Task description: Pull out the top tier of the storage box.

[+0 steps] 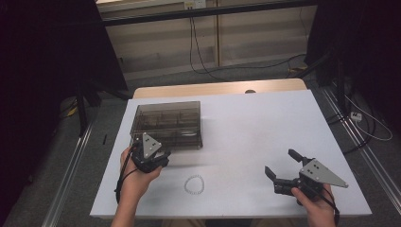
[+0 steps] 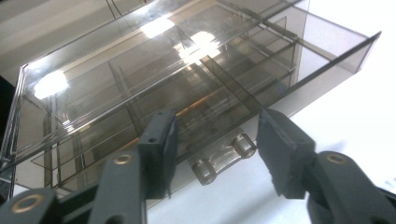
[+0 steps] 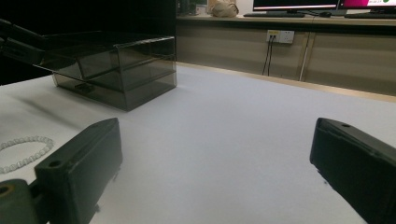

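- Two tools work over the white table in the high view. The left tool sits at the front edge of a smoky transparent drawer organizer on the table's left half, held by the person's left hand. The right tool rests low over the table's right front part, well apart from the organizer, its jaws spread wide with nothing between them; the right hand grips it from behind. A white bead bracelet lies flat on the table near the front edge, between the two tools and closer to the left one.
- Left gripper view: the left tool has its jaws parted to either side of a clear two-knob drawer handle on the organizer's front. The handle lies in the gap; neither jaw appears pressed on it. Inner dividers show through the tinted walls, and one drawer juts out at the upper right.
- Right gripper view: the right tool stands wide open over bare table, holding nothing. The organizer stands farther off at the upper left, and the bracelet lies at the left edge beside the nearer jaw.
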`<state>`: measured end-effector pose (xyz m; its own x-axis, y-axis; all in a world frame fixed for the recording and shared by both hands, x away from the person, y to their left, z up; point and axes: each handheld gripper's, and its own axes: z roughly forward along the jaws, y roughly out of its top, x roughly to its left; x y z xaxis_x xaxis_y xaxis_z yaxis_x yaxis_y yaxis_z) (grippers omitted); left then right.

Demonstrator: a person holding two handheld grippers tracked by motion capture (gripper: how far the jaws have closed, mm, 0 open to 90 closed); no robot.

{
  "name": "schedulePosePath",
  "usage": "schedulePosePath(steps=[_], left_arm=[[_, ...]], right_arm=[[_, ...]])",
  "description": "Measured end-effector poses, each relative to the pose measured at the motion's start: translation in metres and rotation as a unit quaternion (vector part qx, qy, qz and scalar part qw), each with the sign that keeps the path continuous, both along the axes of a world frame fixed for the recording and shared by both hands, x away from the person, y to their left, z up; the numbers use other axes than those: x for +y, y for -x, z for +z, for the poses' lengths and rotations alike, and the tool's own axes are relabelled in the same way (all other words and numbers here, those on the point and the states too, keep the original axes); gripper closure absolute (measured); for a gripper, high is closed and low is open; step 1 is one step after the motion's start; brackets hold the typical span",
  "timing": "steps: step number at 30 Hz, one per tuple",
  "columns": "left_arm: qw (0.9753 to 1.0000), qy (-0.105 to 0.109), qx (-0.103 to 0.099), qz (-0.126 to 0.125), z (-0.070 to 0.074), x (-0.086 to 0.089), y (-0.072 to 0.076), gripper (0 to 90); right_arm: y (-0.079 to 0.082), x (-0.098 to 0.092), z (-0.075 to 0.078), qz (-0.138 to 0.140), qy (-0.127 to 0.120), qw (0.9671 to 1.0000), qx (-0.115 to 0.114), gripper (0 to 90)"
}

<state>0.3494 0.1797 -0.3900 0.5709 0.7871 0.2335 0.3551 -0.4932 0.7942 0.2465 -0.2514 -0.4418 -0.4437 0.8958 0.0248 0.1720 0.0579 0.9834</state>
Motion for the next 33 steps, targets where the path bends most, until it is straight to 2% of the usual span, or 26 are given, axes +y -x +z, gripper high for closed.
schedulePosePath(steps=[3, 4, 6, 7, 9, 10, 11, 14, 17, 22, 33], left_arm=[[0.9999, -0.003, 0.013, -0.001, -0.003, 0.003, -0.005, 34.6], [0.9998, 0.002, 0.017, -0.003, -0.004, 0.004, -0.006, 30.7], [0.9998, 0.007, 0.015, -0.007, -0.006, 0.007, -0.009, 26.2], [0.9997, -0.001, 0.024, -0.003, -0.006, 0.007, -0.011, 24.2], [0.9994, -0.021, 0.027, -0.011, -0.010, 0.008, -0.015, 19.9], [0.9994, -0.019, 0.026, -0.011, -0.011, 0.008, -0.016, 19.2], [0.9995, -0.018, 0.025, -0.011, -0.012, 0.009, -0.017, 18.9], [0.9990, -0.018, 0.037, -0.016, -0.011, 0.009, -0.020, 19.2], [0.9984, -0.019, 0.049, -0.020, -0.007, 0.012, -0.019, 24.2], [0.9981, -0.027, 0.052, -0.018, -0.004, 0.011, -0.018, 26.9], [0.9984, -0.023, 0.048, -0.020, -0.005, 0.012, -0.011, 27.0]], right_arm=[[0.000, -0.001, 0.000, 0.000, 0.001, 1.0000, 0.000, 1.8], [0.000, 0.000, 0.000, 0.000, 0.000, 1.0000, 0.001, 1.8], [-0.001, 0.000, 0.000, 0.000, 0.000, 1.0000, 0.002, 1.8], [-0.001, 0.000, -0.001, 0.000, 0.000, 1.0000, 0.002, 1.8], [-0.001, 0.000, -0.001, 0.000, 0.000, 1.0000, 0.003, 1.8], [-0.002, 0.000, -0.001, 0.000, 0.001, 1.0000, 0.003, 1.8], [-0.002, 0.000, -0.001, 0.001, 0.000, 1.0000, 0.003, 1.8], [-0.002, 0.001, -0.002, 0.001, 0.001, 1.0000, 0.002, 1.8], [-0.002, 0.000, -0.002, -0.001, 0.000, 1.0000, 0.004, 1.8], [-0.001, 0.000, -0.002, 0.000, 0.000, 1.0000, 0.003, 1.8], [-0.002, -0.001, -0.001, -0.001, -0.001, 1.0000, 0.003, 1.8]])
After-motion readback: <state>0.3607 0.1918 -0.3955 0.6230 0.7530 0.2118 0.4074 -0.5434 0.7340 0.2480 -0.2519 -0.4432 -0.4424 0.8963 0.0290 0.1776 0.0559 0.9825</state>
